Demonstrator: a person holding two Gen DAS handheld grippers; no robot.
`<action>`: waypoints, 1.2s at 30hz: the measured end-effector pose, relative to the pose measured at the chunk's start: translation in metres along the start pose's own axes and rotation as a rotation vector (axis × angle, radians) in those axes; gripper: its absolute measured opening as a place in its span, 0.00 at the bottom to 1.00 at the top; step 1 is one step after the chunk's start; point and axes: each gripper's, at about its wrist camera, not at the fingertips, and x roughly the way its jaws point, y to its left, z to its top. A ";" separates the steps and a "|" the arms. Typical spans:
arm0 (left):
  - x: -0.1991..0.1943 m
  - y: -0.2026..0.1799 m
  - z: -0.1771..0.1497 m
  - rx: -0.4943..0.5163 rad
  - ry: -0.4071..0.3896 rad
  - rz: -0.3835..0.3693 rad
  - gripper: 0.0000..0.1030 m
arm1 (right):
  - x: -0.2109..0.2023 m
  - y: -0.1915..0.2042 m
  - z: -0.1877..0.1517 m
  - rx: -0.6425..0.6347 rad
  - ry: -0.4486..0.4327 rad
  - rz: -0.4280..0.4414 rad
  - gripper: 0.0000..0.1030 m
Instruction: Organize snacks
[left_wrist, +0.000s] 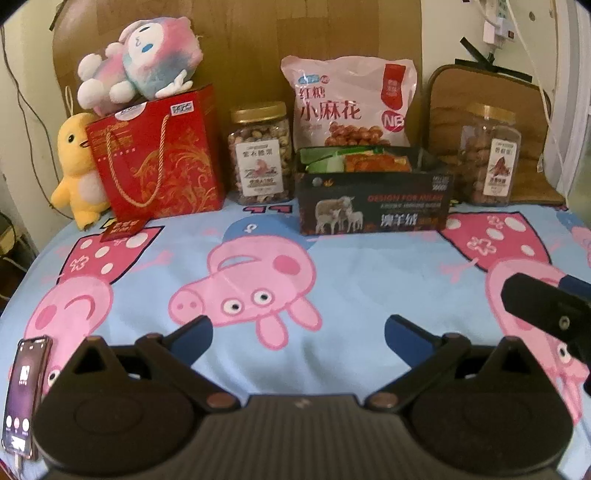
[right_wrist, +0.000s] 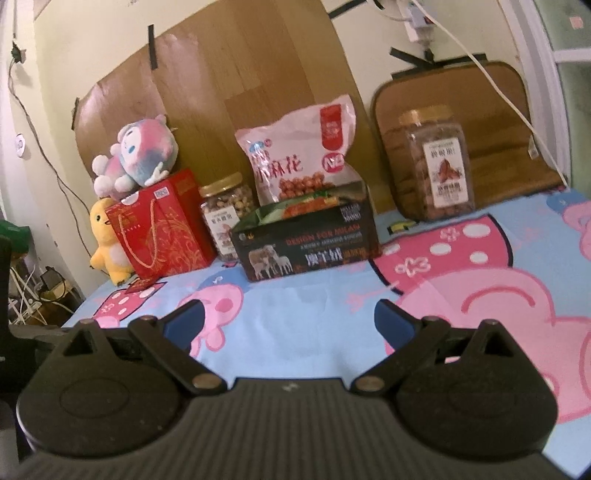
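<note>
A black open box holds orange and green snack packets at the back of the table. A pink snack bag leans behind it. A gold-lidded nut jar stands left of the box, and a second jar stands to the right. My left gripper is open and empty, low over the cloth. My right gripper is open and empty; part of it shows at the right edge of the left wrist view.
A red gift bag stands at the back left with a pink plush on top and a yellow duck plush beside it. A phone lies at the front left. A brown cushion leans at the back right.
</note>
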 end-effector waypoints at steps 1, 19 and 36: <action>0.000 0.000 0.004 -0.002 0.002 -0.002 1.00 | 0.000 0.000 0.004 -0.001 -0.001 0.004 0.97; 0.006 0.005 0.025 -0.041 0.005 0.032 1.00 | 0.023 -0.011 0.042 0.012 0.015 -0.003 0.97; 0.012 -0.004 0.008 -0.013 0.019 0.038 1.00 | 0.018 -0.013 0.017 0.051 0.023 0.007 0.97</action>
